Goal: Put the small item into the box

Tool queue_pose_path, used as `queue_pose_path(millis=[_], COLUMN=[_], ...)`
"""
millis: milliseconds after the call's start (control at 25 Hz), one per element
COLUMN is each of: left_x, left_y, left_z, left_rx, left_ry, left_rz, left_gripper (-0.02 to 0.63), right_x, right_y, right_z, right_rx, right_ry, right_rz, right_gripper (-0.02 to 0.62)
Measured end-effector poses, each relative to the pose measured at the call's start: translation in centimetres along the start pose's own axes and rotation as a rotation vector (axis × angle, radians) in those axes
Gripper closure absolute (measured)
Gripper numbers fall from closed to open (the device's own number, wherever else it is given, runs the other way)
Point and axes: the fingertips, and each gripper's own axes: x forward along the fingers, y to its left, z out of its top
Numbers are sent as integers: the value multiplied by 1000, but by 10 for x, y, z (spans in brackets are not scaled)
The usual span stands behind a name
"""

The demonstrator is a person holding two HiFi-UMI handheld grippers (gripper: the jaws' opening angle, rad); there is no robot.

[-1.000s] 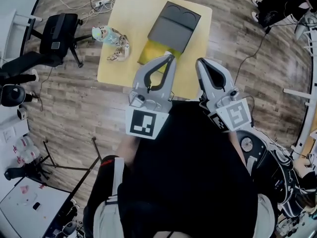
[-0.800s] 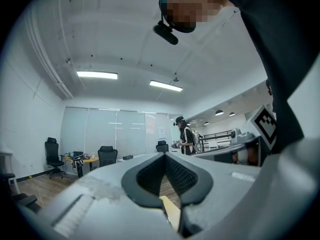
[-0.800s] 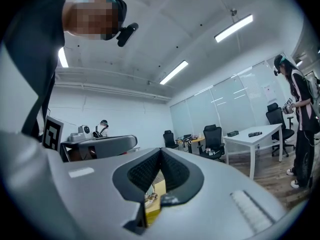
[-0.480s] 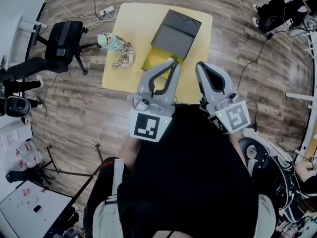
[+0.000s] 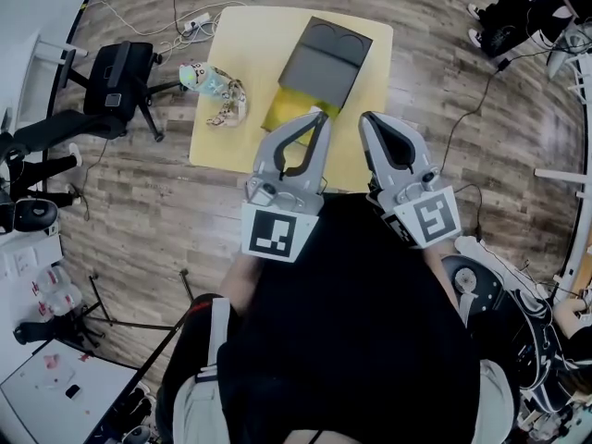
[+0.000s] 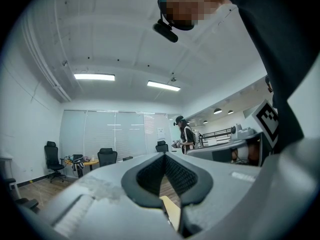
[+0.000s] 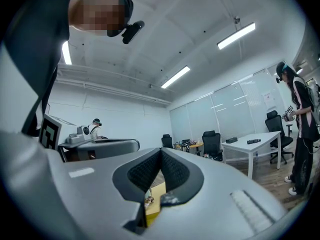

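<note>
Hovering at the near edge of the table [image 5: 242, 49], the left gripper [image 5: 320, 116] and right gripper [image 5: 368, 118] are held level. Both are clenched on nothing, so nothing is carried. The small trinket [image 5: 225, 109] is seen on the tabletop, left of the box [image 5: 324, 58], outside it.

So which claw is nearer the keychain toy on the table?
Left. The left claw is right of the keychain toy; the right claw is farther right, past it.
</note>
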Motion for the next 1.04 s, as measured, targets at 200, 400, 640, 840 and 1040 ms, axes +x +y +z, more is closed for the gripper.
queue_pose_path(millis=[200, 400, 640, 840, 1040], left_x=[0, -2, -2, -4, -3], left_y=[1, 2, 4, 4, 5], left_z=[-2, -4, -4, -6, -3], left_rx=[6, -6, -12, -13, -14], left_ry=[2, 11, 3, 0, -6], left_rz=[6, 15, 28, 28, 30], left_gripper=[604, 604, 604, 604, 604], right_x=[-2, -4, -3, -2, -2], right_y=[1, 4, 7, 10, 11], right_z=[0, 1, -1, -3, -3], right_rx=[-14, -22, -28, -33, -39], right_ry=[-10, -7, -3, -3, 9], right_rz=[-2, 3, 8, 17, 23], right_gripper=[595, 595, 595, 595, 595])
